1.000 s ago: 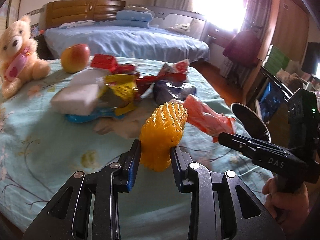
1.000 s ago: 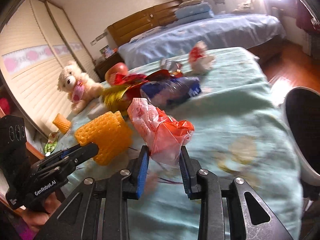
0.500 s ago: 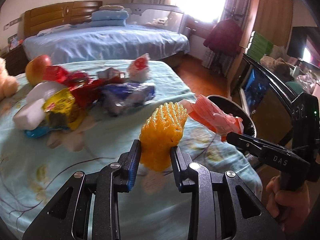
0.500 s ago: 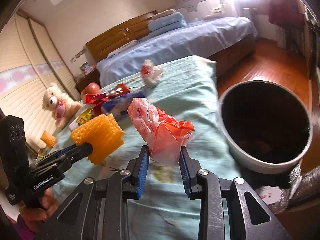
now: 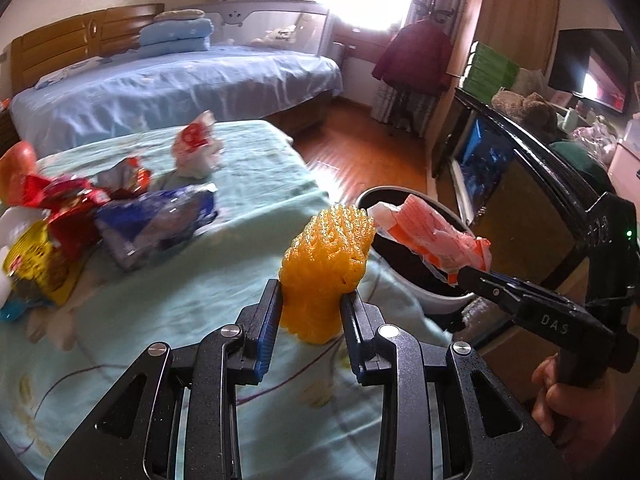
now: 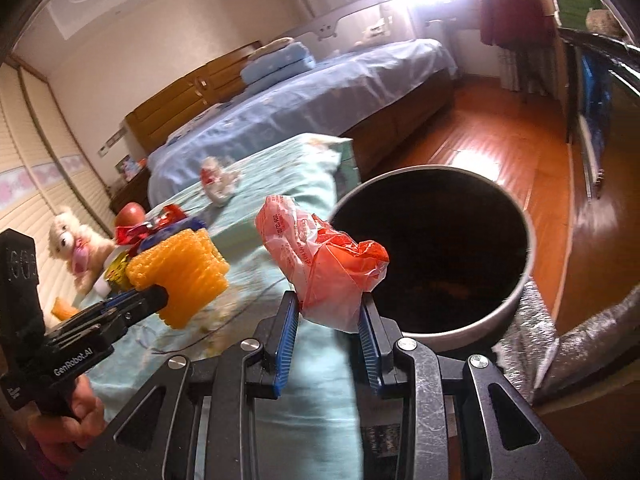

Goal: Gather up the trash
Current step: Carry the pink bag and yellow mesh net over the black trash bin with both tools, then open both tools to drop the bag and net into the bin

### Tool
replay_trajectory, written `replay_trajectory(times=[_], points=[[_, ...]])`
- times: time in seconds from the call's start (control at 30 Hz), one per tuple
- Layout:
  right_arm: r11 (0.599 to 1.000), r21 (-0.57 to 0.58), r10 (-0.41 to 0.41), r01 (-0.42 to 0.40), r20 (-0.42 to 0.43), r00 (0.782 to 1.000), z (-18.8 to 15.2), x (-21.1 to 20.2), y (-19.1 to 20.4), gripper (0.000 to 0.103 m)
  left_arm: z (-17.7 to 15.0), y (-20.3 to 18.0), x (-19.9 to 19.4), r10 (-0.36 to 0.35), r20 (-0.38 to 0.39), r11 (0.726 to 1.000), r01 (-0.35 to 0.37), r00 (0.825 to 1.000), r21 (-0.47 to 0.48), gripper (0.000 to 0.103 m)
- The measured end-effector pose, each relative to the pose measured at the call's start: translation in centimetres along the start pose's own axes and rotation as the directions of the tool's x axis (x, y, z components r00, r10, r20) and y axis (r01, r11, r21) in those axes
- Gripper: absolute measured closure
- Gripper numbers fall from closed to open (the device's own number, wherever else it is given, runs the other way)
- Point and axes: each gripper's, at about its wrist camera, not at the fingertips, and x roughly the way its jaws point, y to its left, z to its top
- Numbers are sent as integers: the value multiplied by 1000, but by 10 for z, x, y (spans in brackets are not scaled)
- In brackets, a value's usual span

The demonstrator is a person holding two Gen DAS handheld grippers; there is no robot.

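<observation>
Left gripper (image 5: 312, 308) clamped on a yellow foam fruit net (image 5: 326, 268), pads pressing its lower sides, the net standing upright over the green bedspread (image 5: 200, 300). Right gripper (image 6: 330, 320) clamped on a crumpled red plastic bag (image 6: 320, 264), the bag bulging up and out toward 1 o'clock. Seen from the left wrist, red bag (image 5: 432, 236) at 2 o'clock of the net, just beside it, over the near rim of the trash bin (image 5: 440, 300). From the right wrist, dark-lined bin (image 6: 520, 288) at 3 o'clock of the bag, standing on the wooden floor (image 6: 480, 148) against the bed's edge. Remaining wrappers (image 5: 60, 236) heaped at 9 o'clock on the bedspread, a crumpled white-and-red packet (image 5: 196, 148) apart at 11 o'clock. Teddy bear (image 6: 76, 244) and apple (image 6: 130, 214) beyond the heap.
</observation>
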Motion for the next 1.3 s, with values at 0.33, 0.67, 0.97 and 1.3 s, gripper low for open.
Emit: replay_trajectory(times=[0.33,0.67,0.97,1.3], points=[[991,16,-131,131,20,991,8,-1,-27,73,22,-34,22,-49,-9,998,49,999,48,75],[982,31,-185,185,2,983,17,9,-46,72,35,-55,51,-70,-50,995,73,996,65,75],[976,34,-214,214,-17,977,27,19,-61,72,44,-67,69,-74,-78,993,81,994,80,75],[974,32,-224,226,-40,974,33,27,-71,69,44,-75,83,-62,-102,992,73,993,106,66]])
